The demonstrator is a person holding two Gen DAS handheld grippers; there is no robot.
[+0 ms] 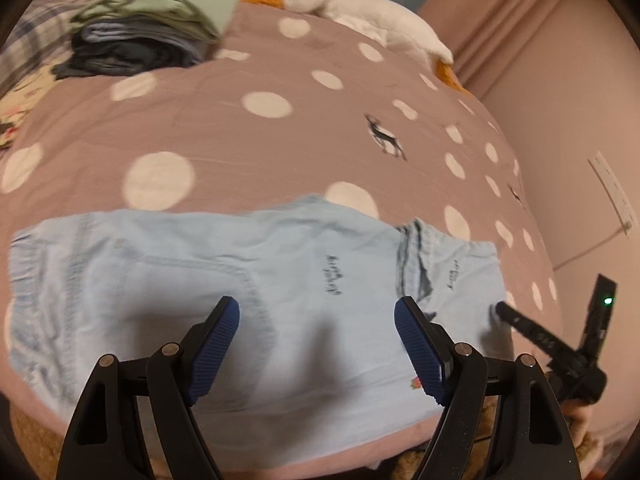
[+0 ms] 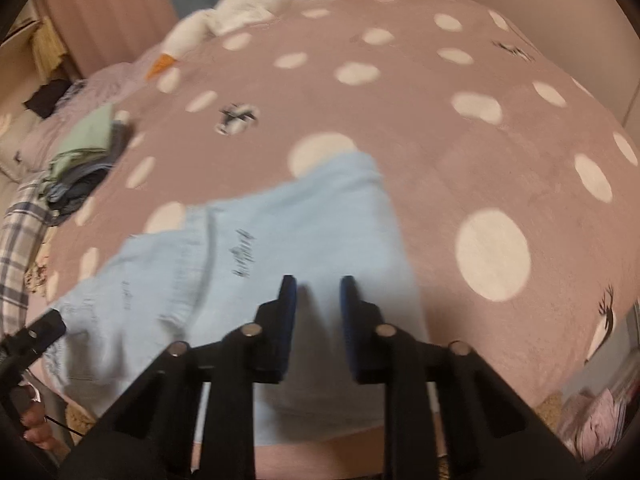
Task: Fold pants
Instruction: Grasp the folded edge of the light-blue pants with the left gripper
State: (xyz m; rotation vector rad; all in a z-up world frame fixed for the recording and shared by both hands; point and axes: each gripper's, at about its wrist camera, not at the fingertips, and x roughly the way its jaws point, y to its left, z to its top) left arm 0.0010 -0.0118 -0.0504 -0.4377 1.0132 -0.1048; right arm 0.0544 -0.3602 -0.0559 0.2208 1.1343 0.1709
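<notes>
The light blue pants [image 1: 248, 280] lie flat on the near edge of the bed [image 1: 280, 140], on its mauve polka-dot cover. Their long axis runs left to right along that edge, elastic waistband at the left and leg hems at the right, one layer folded over another there. The left claw [image 1: 316, 344] hangs above the middle of the pants, jaws spread wide, grasping nothing. The right claw [image 2: 318, 312] hangs over the hem end, its jaws parted by a narrow gap with no cloth between them. A pile of folded clothes [image 1: 148, 28] sits far left, and a plush goose [image 1: 360, 12] lies along the far edge.
</notes>
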